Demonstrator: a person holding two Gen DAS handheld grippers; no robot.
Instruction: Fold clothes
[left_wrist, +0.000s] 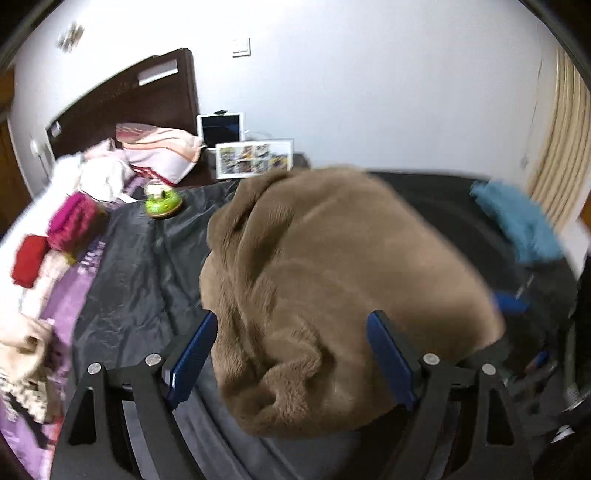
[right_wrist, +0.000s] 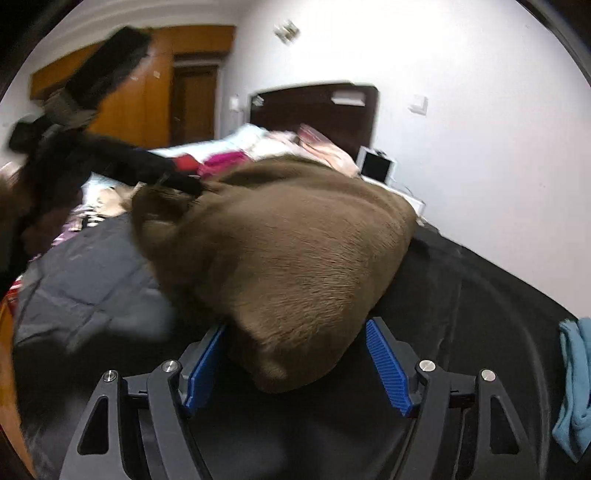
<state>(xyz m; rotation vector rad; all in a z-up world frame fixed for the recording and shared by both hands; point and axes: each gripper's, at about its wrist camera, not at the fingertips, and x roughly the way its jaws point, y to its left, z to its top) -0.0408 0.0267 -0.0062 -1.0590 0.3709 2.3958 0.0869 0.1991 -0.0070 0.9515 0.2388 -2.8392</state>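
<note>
Bedroom scene: a dark sheet (left_wrist: 147, 266) covers the near part of a bed, with a white wall and dark headboard (left_wrist: 140, 96) behind. On the sheet lies a brown fleece (left_wrist: 332, 288), bunched into a thick, rounded heap, part-folded by the look of it.

Left gripper (left_wrist: 291, 358) has its jaws apart; the near edge of the fleece sits between the blue pads, but they do not press on it. Right gripper (right_wrist: 295, 363) is likewise apart, with a corner of the fleece between its pads, unclamped. Neither holds anything.

As a judgement, the fold has been let go and the heap needs squaring. To do that well, take hold at true edges or corners rather than the plush middle, keep both sides level, and lay the fabric flat so the thick pile does not spring open.

Left view alone shows a green toy (left_wrist: 162, 203) on the far sheet, folded red and pink clothes (left_wrist: 55, 240) stacked at the left, a tablet (left_wrist: 221, 129) by the pillow, and a curtain at the right. Right view alone shows a wooden wardrobe (right_wrist: 129, 92) and a dark, furry sleeve reaching to the fleece's far left edge. A blue cloth (right_wrist: 576, 384) lies at the right in both.
</note>
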